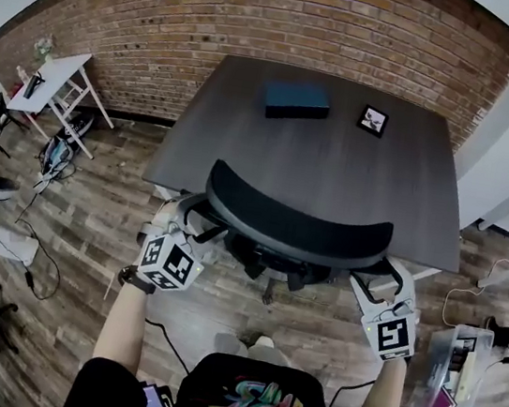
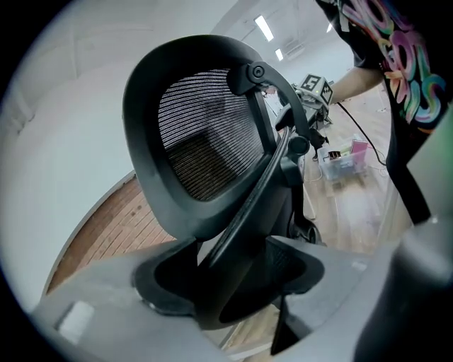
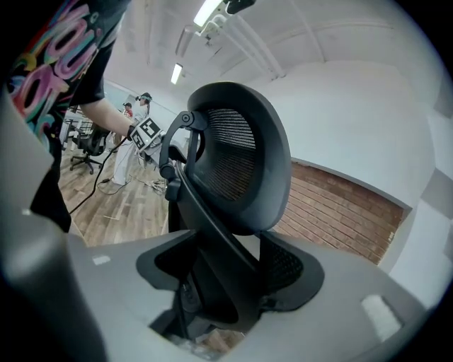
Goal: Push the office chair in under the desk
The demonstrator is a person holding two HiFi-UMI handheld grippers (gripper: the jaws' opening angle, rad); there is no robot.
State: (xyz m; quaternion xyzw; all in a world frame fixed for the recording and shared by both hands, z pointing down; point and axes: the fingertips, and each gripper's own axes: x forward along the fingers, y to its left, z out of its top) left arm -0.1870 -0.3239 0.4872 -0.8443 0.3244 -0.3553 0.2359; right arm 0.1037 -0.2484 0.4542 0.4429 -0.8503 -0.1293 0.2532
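A black mesh-backed office chair (image 1: 298,228) stands at the front edge of the dark desk (image 1: 334,177), its seat partly under the top. My left gripper (image 1: 186,230) is at the backrest's left edge and my right gripper (image 1: 369,296) at its right edge. In the left gripper view the chair (image 2: 205,141) rises above the left gripper (image 2: 233,283), and a black frame part fills the space between the jaws. The right gripper view shows the same: the right gripper (image 3: 226,283) is shut on the frame below the backrest (image 3: 241,155).
On the desk lie a dark blue box (image 1: 297,100) and a small framed picture (image 1: 373,121). Behind it is a brick wall (image 1: 292,18). A white table (image 1: 60,79) stands at the left, a clear bin (image 1: 457,370) and cables on the wood floor at the right.
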